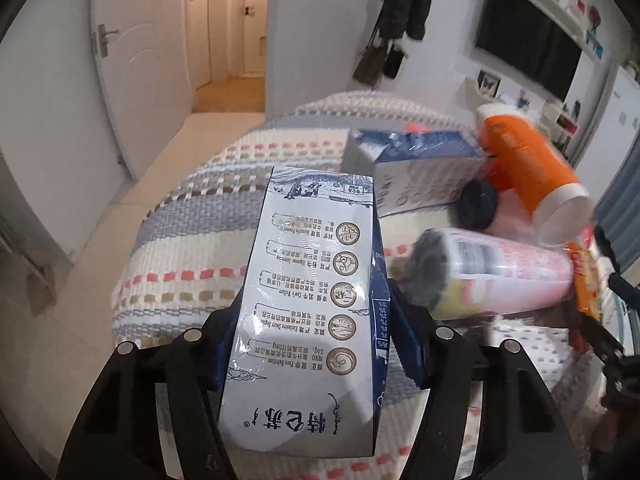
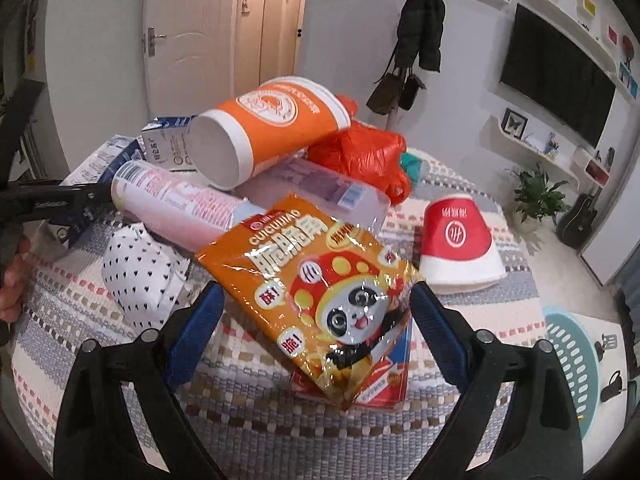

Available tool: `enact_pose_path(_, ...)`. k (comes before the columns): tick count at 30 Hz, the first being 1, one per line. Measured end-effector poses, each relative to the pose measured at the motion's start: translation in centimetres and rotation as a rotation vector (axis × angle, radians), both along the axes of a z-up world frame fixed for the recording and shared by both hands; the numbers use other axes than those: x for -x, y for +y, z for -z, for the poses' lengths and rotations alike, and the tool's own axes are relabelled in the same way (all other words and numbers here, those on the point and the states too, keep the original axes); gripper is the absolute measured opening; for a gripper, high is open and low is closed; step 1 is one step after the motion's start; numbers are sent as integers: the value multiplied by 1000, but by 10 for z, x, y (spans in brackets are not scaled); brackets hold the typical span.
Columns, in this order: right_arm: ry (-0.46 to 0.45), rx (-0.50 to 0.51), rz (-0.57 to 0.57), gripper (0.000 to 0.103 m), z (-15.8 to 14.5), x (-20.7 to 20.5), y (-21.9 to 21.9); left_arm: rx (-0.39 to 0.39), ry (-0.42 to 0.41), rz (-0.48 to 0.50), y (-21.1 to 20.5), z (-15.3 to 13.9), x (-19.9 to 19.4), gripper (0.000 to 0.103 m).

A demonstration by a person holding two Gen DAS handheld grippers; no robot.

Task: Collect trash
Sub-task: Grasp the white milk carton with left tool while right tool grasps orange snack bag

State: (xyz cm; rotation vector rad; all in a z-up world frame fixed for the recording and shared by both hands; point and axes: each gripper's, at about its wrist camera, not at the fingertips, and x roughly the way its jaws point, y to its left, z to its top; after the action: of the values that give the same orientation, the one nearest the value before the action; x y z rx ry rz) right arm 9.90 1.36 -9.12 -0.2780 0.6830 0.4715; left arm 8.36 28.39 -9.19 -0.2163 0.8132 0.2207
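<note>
A blue-and-white milk carton (image 1: 308, 320) stands lengthwise between the fingers of my left gripper (image 1: 312, 312), whose blue pads press on both its sides. My right gripper (image 2: 316, 292) is open around an orange snack bag (image 2: 320, 292) with a panda on it. The bag lies flat on a red packet (image 2: 384, 388), and the pads stay apart from it. Behind the bag are an orange paper cup (image 2: 272, 120) on its side, a pink tube (image 2: 180, 200), a second milk carton (image 2: 166, 140) and an orange plastic bag (image 2: 360, 156).
Everything rests on a table with a woven striped cloth (image 2: 260, 420). A red-and-white paper cup (image 2: 460, 248) lies at the right, a white dotted wrapper (image 2: 140, 276) at the left. A teal basket (image 2: 572, 352) stands on the floor to the right. A hand (image 2: 12, 280) shows at the left edge.
</note>
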Motion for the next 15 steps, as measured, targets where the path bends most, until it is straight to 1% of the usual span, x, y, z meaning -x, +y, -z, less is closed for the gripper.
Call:
enact_pose_path(1,10,-1,-2,65,0,-2,1,7,-16,-3,-2,-3,5,61)
enact_pose_path(2,30,-4,-7,58,2,-7,2,12,-26,-5,-4,-5,10,61)
enact_pose_path(3,48,-7,-7,46,3,-11,2,18,-41,-3,-7,-8,15,61)
enact_pose_path(4,68,-19,-1,32,5,-15,0,19,-53,0,-10,-10,19,61)
enact_pose_path(5,89,-49,-1,27,5,-19,-3,17,-62,3,-14,-12,23,61)
enact_pose_path(7,79,-72,7,24,2,-19,-9,10,-85,13,-23,-20,28,61)
enact_pose_path(8,73,-79,9,20,0,-18,-11,9,-98,18,-27,-24,31,61)
enact_pose_path(9,73,-93,6,13,-2,-18,-15,11,-115,25,-31,-28,36,61)
enact_pose_path(10,68,-106,9,10,-4,-18,-19,14,-125,30,-36,-33,37,61)
enact_pose_path(12,48,-123,21,7,-10,-16,-27,15,-151,38,-45,-41,40,61)
enact_pose_path(15,22,-177,31,4,-25,-12,-45,16,-191,66,-61,-54,45,61)
